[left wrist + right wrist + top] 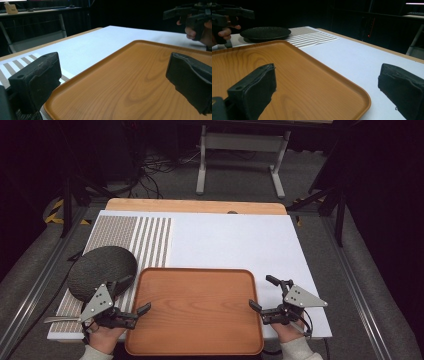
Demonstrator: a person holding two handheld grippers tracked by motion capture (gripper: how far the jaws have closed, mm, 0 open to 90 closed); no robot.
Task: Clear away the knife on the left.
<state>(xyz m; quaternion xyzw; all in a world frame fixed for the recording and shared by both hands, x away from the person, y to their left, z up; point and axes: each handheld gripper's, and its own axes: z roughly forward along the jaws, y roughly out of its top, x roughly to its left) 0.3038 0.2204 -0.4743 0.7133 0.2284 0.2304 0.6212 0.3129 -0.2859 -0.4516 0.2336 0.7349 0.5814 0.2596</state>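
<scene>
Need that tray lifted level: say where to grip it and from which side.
Grip the tray by its raised rim at the two short sides, one gripper each: left gripper from the left, right gripper from the right. It lies flat; both already flank it, open.

wood-grain tray (pixel 195 312), smooth with a soft sheen. the dark plate (pixel 101 270) looks matt and finely textured. the white sheet (pixel 235 242) is matt and even, over a pale wooden desk (pixel 195 206) edge. the left tool (pixel 112 75) shows rough, matt black jaws.
</scene>
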